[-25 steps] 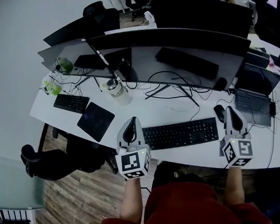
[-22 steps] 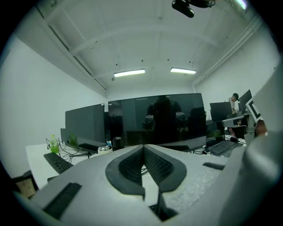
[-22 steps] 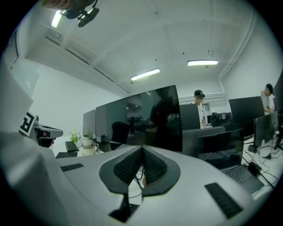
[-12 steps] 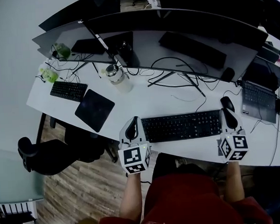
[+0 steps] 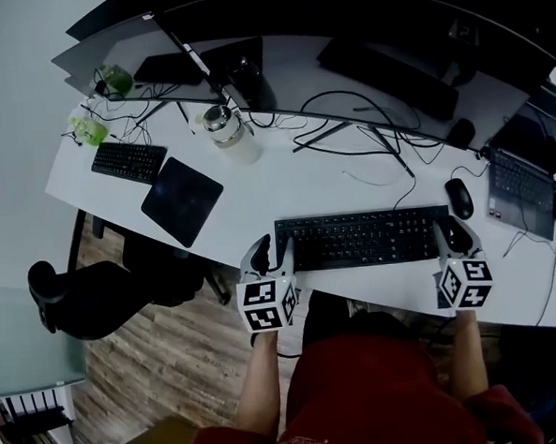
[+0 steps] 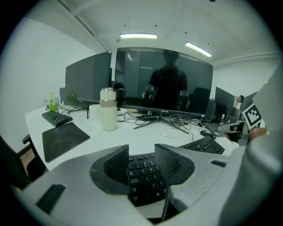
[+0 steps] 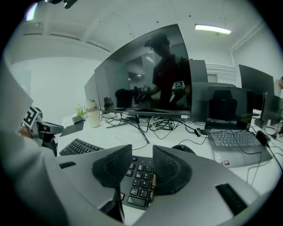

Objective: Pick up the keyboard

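Long black full-size keyboard [image 5: 364,238] is sitting flat along the near edge of the white desk [image 5: 295,192], in front of the big curved monitor [image 5: 370,32]. A black mouse [image 5: 459,198] is just past its far right corner. The left gripper [image 5: 268,250] is at the keyboard's left end and the right gripper [image 5: 455,235] is at the numpad end. Both sets of jaws have just been opening and now stand apart. You can see keys in each gap, but the pads aren't squeezing anything, so no grip on it. Off to the left there's a dark square mouse pad [image 5: 182,200], and a white tumbler [image 5: 231,139] stands further back
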### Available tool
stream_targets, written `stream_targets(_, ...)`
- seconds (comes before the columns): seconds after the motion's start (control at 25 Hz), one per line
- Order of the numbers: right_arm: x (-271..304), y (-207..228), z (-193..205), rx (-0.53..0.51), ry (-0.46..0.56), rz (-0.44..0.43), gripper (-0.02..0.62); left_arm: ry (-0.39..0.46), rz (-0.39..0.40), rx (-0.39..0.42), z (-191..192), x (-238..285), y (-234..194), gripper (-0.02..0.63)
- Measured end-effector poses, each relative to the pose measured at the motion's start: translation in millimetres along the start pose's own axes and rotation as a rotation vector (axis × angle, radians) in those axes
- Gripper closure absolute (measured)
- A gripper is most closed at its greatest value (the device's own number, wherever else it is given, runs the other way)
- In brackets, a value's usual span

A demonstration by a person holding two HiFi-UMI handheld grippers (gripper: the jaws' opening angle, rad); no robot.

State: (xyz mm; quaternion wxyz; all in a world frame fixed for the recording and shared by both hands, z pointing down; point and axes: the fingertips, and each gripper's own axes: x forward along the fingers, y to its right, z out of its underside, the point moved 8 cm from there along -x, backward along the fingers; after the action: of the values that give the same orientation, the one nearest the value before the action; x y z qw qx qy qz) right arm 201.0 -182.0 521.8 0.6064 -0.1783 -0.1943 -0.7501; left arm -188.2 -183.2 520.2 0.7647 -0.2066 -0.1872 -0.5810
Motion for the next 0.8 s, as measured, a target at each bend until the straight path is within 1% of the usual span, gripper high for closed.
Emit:
stream_targets(0.16, 7, 8, 15, 0.029, -0.076, -0.005, 0.421, -0.083, 0.022, -0.014, 18, 8, -2, 0.408)
stream_targets(0.36, 15, 18, 34, 0.066, -0.179, -0.018, 0.337, -0.166, 0.058, -0.032, 34, 14, -6, 0.363)
stream_targets(0.48, 18, 22, 40, 0.090, -0.220, -0.036, 0.291, -0.206, 0.080, -0.044, 41, 18, -6, 0.344)
stream_targets(0.68, 25, 26, 49, 0.113, -0.279, -0.064, 0.261, -0.246, 0.104, -0.069, 49, 24, -7, 0.321)
stream_targets(0.8, 31, 29, 53, 0.123, -0.299, -0.073, 0.256, -0.253, 0.094, -0.077, 52, 28, -7, 0.308)
